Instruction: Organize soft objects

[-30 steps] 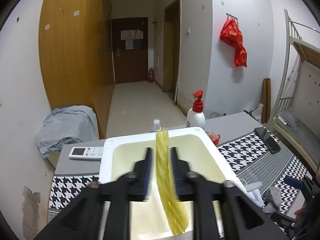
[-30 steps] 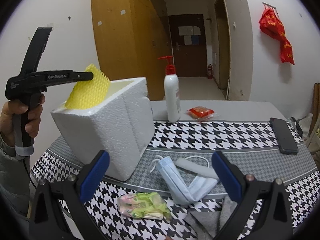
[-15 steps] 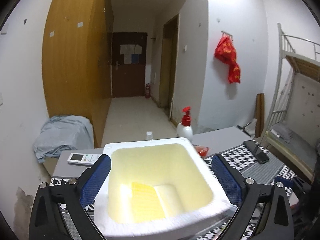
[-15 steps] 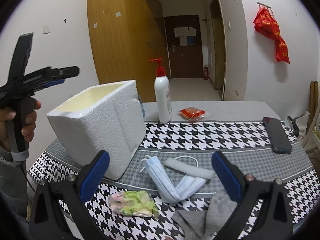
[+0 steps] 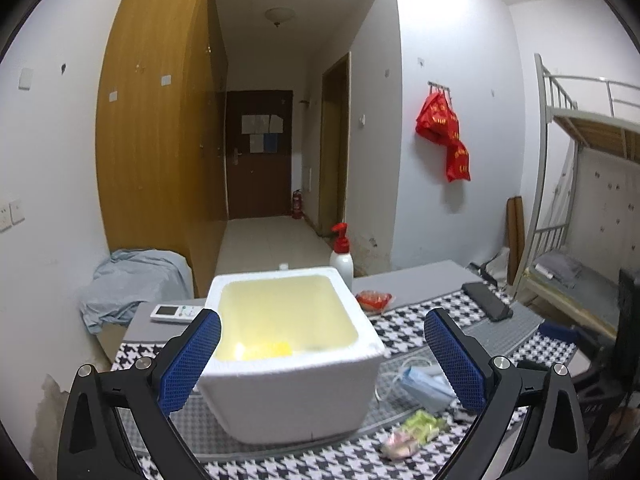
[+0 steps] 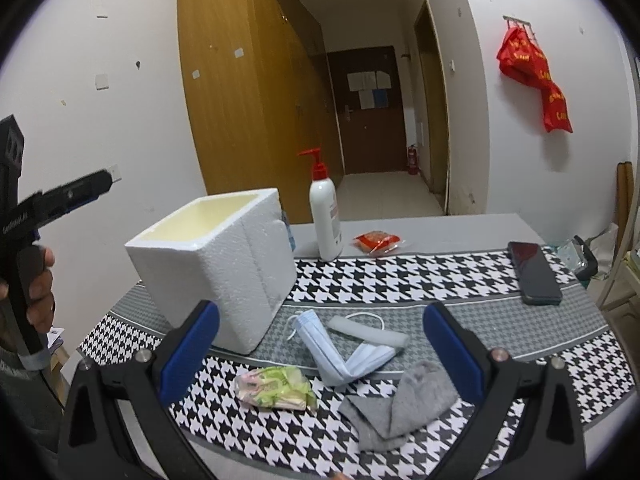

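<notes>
A white foam box (image 5: 296, 356) (image 6: 218, 264) stands on the houndstooth table. A yellow sponge (image 5: 276, 349) lies on its bottom. My left gripper (image 5: 320, 364) is open and empty, held above and in front of the box; it also shows at the left edge of the right wrist view (image 6: 60, 200). My right gripper (image 6: 320, 356) is open and empty over the table's front. Beneath it lie a blue face mask (image 6: 340, 352), a grey sock (image 6: 404, 404), a green-and-pink packet (image 6: 276, 390) and a white foam strip (image 6: 366, 330).
A pump bottle (image 6: 326, 220) and a red snack packet (image 6: 376, 240) stand behind the box. A black phone (image 6: 534, 272) lies at the right. A remote control (image 5: 176, 313) lies at the far left. A bunk bed (image 5: 580, 200) stands to the right.
My left gripper opened and let the yellow sponge fall into the foam box, then drew back and up. The right gripper shifted only slightly.
</notes>
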A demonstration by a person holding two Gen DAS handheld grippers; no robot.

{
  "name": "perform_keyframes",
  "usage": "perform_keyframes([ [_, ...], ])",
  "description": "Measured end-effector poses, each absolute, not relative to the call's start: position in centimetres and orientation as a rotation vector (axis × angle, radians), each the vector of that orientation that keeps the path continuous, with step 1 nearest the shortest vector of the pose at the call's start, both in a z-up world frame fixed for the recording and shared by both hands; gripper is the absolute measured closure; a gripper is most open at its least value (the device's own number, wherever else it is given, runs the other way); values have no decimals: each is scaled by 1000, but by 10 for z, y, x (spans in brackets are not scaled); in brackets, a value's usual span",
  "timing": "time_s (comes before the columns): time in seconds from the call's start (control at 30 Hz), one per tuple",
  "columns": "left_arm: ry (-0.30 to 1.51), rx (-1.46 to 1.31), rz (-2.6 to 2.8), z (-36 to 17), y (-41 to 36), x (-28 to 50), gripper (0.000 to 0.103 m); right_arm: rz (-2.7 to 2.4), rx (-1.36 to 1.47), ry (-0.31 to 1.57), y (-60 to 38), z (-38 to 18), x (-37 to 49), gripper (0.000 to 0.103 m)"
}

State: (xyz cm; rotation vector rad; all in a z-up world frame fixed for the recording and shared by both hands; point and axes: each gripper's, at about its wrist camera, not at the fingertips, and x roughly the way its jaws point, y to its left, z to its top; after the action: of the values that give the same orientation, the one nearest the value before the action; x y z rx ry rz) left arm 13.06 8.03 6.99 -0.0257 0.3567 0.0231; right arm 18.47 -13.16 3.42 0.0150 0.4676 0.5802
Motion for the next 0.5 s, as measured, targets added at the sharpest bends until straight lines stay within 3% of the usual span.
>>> perform_keyframes([
  [0.5,303,-50,-32,52,50,93,1,546,-25,370,-149,45,150,0],
])
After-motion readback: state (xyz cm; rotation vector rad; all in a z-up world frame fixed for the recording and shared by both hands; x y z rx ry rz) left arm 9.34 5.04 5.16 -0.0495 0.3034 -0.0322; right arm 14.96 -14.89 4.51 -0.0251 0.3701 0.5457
